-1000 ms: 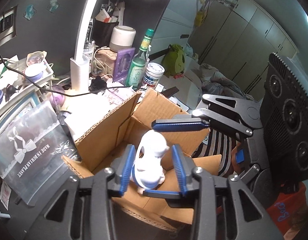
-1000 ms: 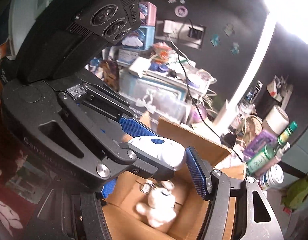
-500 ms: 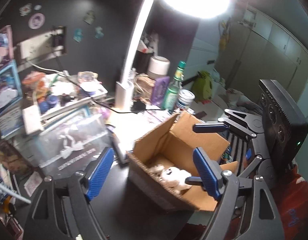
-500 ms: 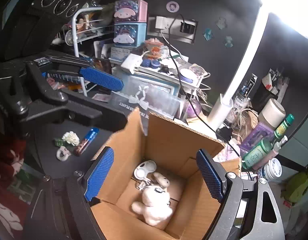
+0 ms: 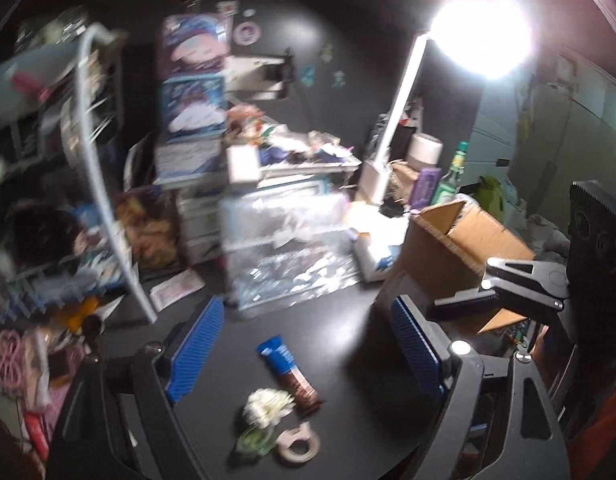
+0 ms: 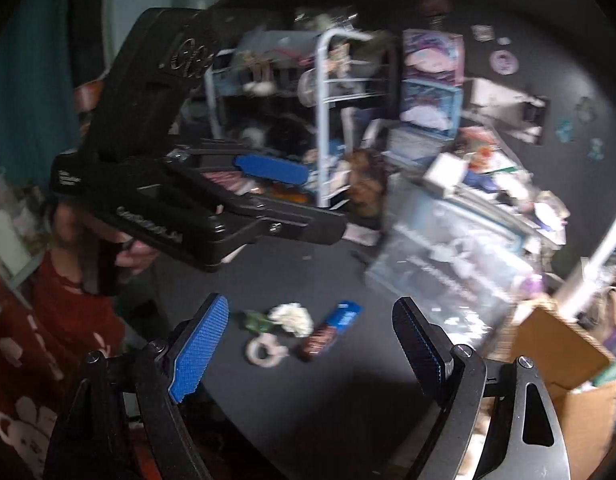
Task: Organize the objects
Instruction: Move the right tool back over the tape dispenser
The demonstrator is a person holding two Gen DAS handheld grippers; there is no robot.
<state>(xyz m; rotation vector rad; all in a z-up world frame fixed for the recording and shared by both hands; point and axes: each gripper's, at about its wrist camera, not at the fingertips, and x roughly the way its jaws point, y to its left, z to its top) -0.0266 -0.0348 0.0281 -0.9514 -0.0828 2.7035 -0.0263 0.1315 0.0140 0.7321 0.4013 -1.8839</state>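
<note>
Both claws are hanging spread and empty over the dark bench [image 5: 316, 320]. The left claw [image 5: 308, 344] is showing its blue pads wide apart, framing three small things lying near on the bench: a tube [image 5: 289, 374] with a blue cap and brown body, a white flower [image 5: 268, 402] just beside its near end, and a pale ring [image 5: 298, 444] touching the flower's green stem at the near edge. In the right wrist view the right claw [image 6: 312, 344] is likewise gaping, its pads standing either side of the same cluster: the flower [image 6: 291, 317] is sitting in the middle, the ring [image 6: 264, 350] near it, and the tube [image 6: 332, 330] lying tilted to its right. The box [image 5: 452, 248], open-topped cardboard, is standing on the right side of the bench, well apart from the cluster; from the right wrist it is showing at the near right corner [image 6: 560, 364]. Something pale is lying inside it, too blurred to name. A lamp [image 5: 400, 112] is glaring behind the box, and a wire rack [image 5: 96, 168] is standing far left among blurred clutter. Seen from the right wrist, the left claw [image 6: 268, 184] is hovering at upper left, held in a hand [image 6: 128, 248].
</note>
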